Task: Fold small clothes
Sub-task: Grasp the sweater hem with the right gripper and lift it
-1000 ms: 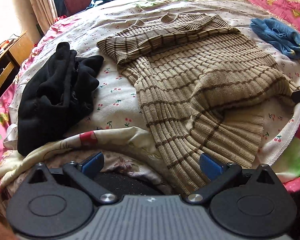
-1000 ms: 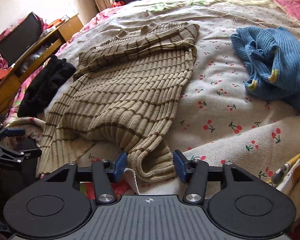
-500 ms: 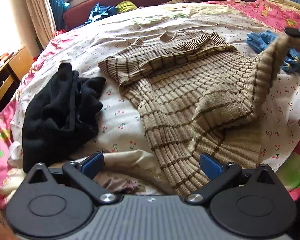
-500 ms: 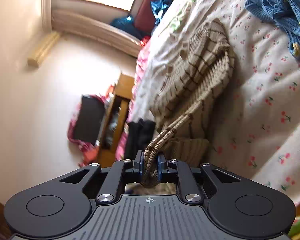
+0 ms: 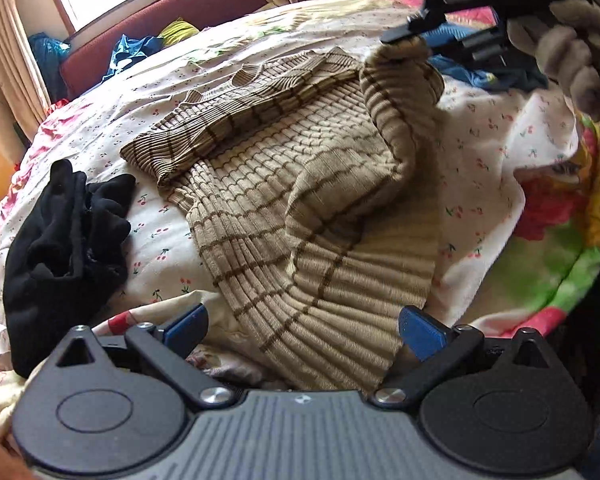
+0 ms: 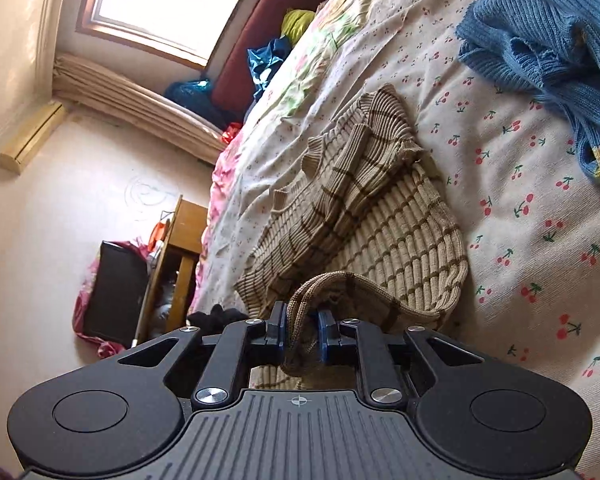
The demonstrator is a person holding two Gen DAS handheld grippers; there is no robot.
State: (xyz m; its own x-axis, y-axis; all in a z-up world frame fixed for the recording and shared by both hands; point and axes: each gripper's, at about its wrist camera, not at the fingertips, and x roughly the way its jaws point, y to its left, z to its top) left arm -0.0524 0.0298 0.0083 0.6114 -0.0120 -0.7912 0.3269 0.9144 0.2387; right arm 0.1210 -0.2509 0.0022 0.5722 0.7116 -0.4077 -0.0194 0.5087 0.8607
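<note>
On cherry-print bedspread [image 5: 496,128]: right gripper [image 6: 302,334] pinches lifted hem of tan striped sweater [image 5: 300,184], jaws easing apart; left gripper [image 5: 302,328] spread wide, gripping nothing; black garment [image 5: 64,240] at left.

A cherry-print sheet [image 5: 484,128] covers the bed, over a bright floral quilt [image 5: 556,248] at its edge. A maroon headboard [image 5: 172,12] stands below a window [image 6: 168,8] with beige curtains [image 6: 132,96]. A wooden nightstand [image 6: 180,256] stands beside the bed.
</note>
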